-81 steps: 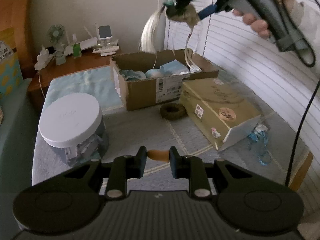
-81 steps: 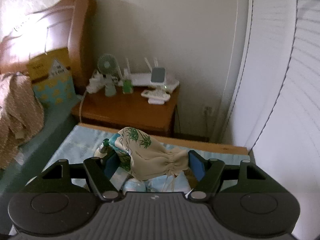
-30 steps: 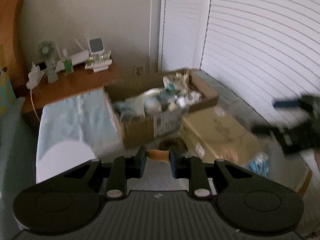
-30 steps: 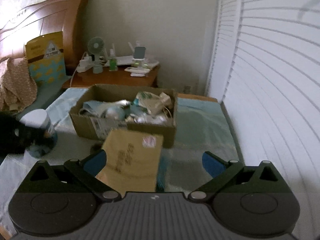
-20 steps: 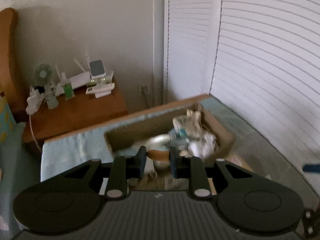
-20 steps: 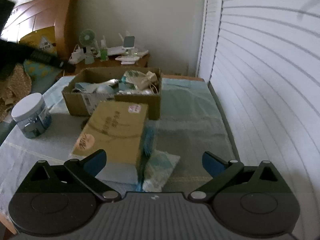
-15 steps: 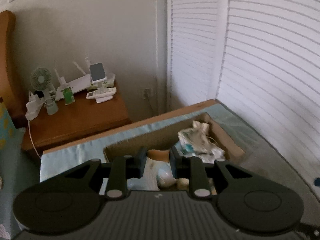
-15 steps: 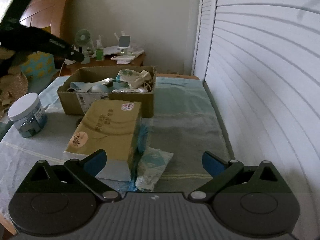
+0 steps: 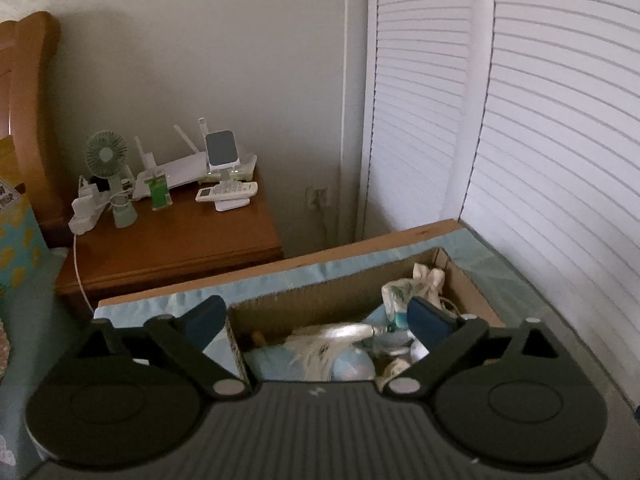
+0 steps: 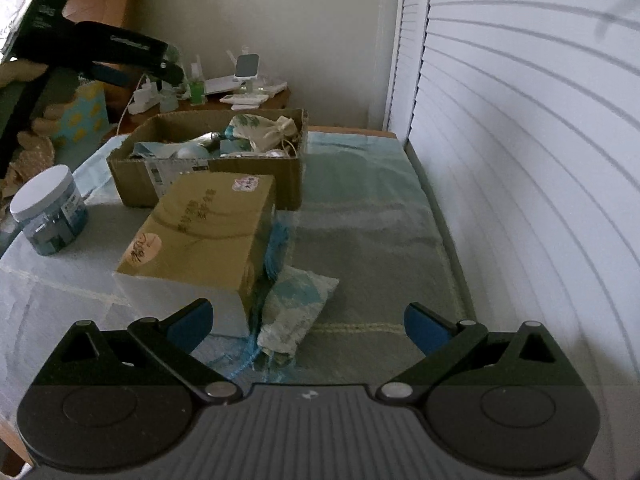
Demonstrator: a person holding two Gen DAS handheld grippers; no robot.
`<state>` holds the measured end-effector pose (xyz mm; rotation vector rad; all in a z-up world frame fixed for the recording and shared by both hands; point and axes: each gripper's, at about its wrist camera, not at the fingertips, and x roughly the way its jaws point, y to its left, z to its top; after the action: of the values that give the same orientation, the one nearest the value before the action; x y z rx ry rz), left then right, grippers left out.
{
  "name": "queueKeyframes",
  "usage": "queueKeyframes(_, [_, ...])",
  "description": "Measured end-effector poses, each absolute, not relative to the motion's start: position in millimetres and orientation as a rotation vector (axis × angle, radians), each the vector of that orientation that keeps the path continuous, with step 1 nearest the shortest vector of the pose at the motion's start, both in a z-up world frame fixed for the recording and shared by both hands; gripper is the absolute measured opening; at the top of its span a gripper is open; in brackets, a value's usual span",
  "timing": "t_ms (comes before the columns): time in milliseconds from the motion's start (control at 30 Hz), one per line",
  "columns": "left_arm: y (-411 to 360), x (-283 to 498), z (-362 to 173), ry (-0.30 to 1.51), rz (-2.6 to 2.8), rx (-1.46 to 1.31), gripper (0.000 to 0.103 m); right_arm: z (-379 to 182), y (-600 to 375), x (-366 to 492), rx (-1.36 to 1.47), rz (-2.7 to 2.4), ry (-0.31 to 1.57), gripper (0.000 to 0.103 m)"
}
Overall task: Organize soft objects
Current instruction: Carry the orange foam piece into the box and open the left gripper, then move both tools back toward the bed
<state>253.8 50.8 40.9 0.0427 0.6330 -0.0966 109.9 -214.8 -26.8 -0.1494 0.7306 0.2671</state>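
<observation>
In the left wrist view my left gripper [image 9: 318, 316] hovers over the open cardboard box [image 9: 332, 292]; its jaws are opening and nothing is between them. A small orange-brown piece [image 9: 258, 336] lies in the box beside a white tassel [image 9: 336, 334] and a beige printed pouch [image 9: 416, 284]. Seen from the right wrist, the left gripper [image 10: 160, 68] hangs above the box [image 10: 288, 184]. My right gripper [image 10: 308, 326] is open and empty, low over the bed. A blue-and-white patterned pouch [image 10: 296, 308] lies just ahead between its fingers.
A tan carton [image 10: 208, 224] lies in front of the cardboard box, with blue cord [image 10: 276, 248] at its side. A white-lidded jar [image 10: 48, 208] stands on the left. A wooden nightstand [image 9: 172, 240] with a fan and devices is behind; slatted doors [image 10: 520, 160] line the right.
My left gripper moved over the box and opened, and the orange-brown piece it held now lies in the box. My right gripper drew back and down toward the patterned pouch.
</observation>
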Motion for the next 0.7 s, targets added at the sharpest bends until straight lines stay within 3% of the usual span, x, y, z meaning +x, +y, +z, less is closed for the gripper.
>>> queueKeyframes(433, [36.8,172.5,28.9,0.622,-0.123,0.065,0.098,-56.7,-216.3,110.8,-0.161,0.208,0.783,0.103])
queueKeyframes(700, [35.3,142.5,3.5,0.705,-0.112,0.0,0.098,-76.0,-213.1,119.8,-0.204,0.176,0.807,0.103])
